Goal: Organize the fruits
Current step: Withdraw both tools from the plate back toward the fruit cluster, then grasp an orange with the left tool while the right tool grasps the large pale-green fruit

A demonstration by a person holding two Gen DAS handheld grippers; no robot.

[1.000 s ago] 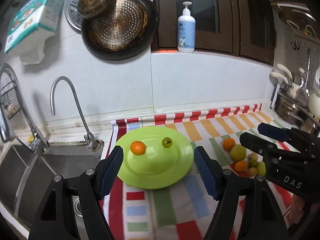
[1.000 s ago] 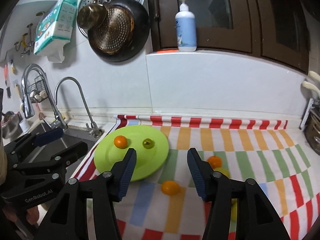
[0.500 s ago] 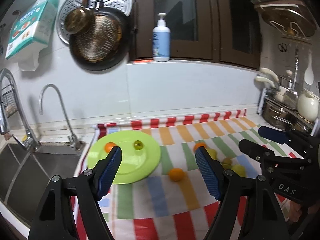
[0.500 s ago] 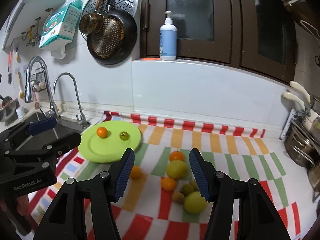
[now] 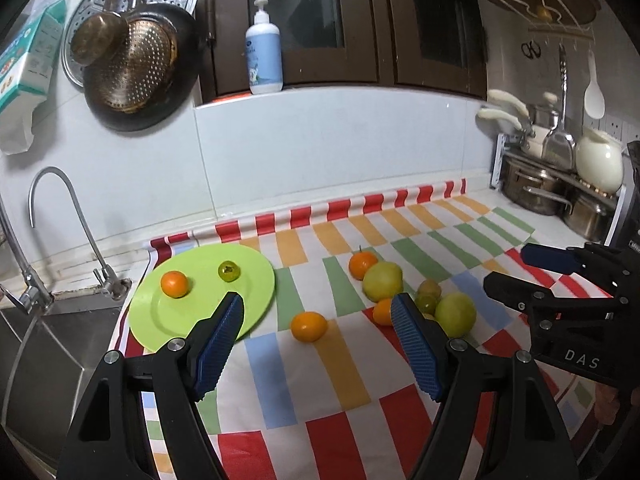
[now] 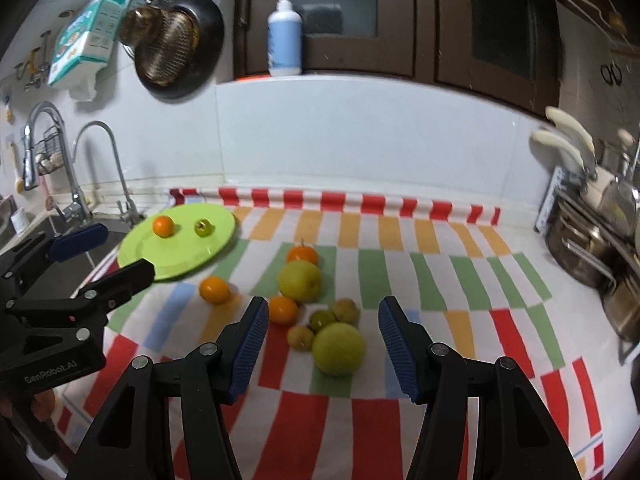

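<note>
On the green plate [image 6: 168,258] sat two fruits: one orange [image 6: 163,225], one small green [image 6: 203,227]. On the cloth [image 6: 400,280] lay eight: three oranges [image 6: 215,289], two large yellow-green fruits [image 6: 338,348], three small ones [image 6: 346,309].

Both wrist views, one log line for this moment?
left gripper: open, empty | right gripper: open, empty | green plate: one orange, one green fruit | loose fruit: on striped cloth

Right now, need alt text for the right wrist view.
The open right gripper hangs over loose fruit on a striped cloth: oranges and green fruit, the nearest a big green one. Further left, a green plate holds an orange and a small green fruit; the left gripper is also open.
</note>
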